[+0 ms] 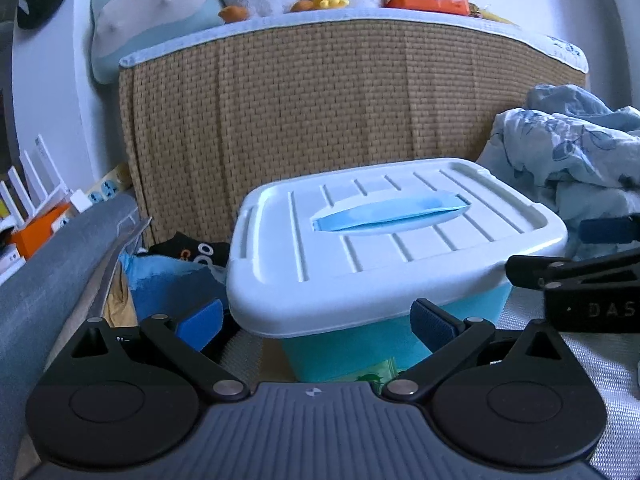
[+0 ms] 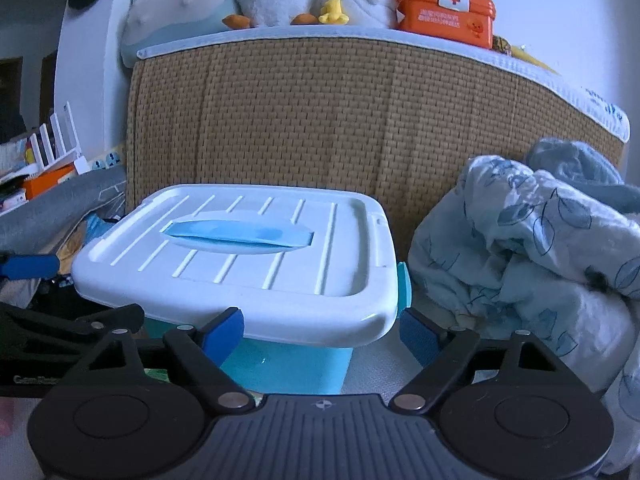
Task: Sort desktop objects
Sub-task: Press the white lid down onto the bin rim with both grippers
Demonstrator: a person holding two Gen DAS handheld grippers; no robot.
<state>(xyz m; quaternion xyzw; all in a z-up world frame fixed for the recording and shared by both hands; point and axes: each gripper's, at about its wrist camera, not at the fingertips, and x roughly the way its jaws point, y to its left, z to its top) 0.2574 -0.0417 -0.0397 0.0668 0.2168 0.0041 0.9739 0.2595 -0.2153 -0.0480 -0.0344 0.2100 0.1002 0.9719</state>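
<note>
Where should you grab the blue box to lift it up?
Probably the blue handle lying flat in the white lid of the box. Come from above, since it sits in a dip in the lid's middle. It may need tipping upright first.

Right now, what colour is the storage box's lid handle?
Light blue handle, set in the white lid; clearest in the right wrist view.
</note>
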